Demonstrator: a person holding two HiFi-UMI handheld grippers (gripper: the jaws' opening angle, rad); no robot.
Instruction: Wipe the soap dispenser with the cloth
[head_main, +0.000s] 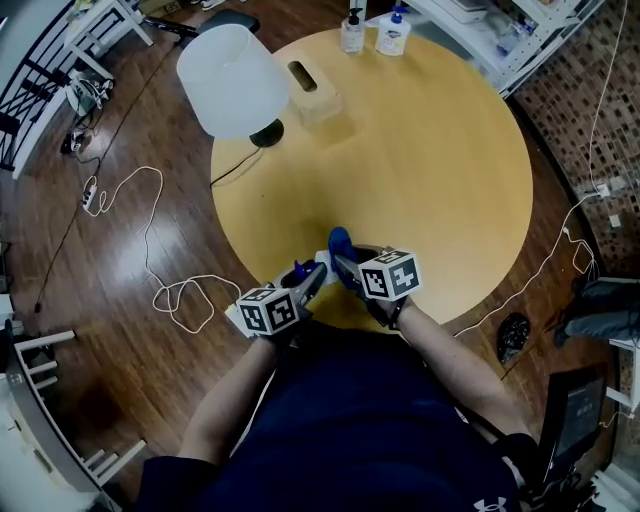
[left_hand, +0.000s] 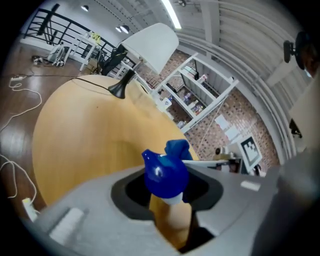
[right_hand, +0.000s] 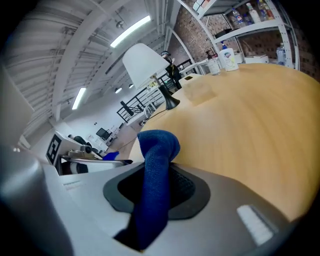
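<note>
Left gripper: clenched on the soap dispenser, pads pressing either side just below its blue pump head.
Right gripper: grasping the blue cloth, a folded tuft standing out past the pads.
Where the dispenser is: lifted off the counter, over its near edge, just in front of the person.
Key relation: the cloth sits just beside the dispenser on its right. In the left gripper view the tuft shows right behind the pump head, either touching it or a hair apart. I cannot tell which.
Long axis: the dispenser seems to lie along the left jaws, pump head outward and amber body running back between them.
Nearer hand: the right one carries the wiping edge. My judgement is that a short sweep leftward across the pump head starts the wipe.
Hidden: most of the dispenser body is buried between the jaws. In the head view the grippers cover it, leaving only bits of blue and white.
Cut off: the cloth's tail drops out of frame below the right jaws.
Elsewhere: a lamp, a tissue box and two pump bottles stand well apart, at the far side.
</note>
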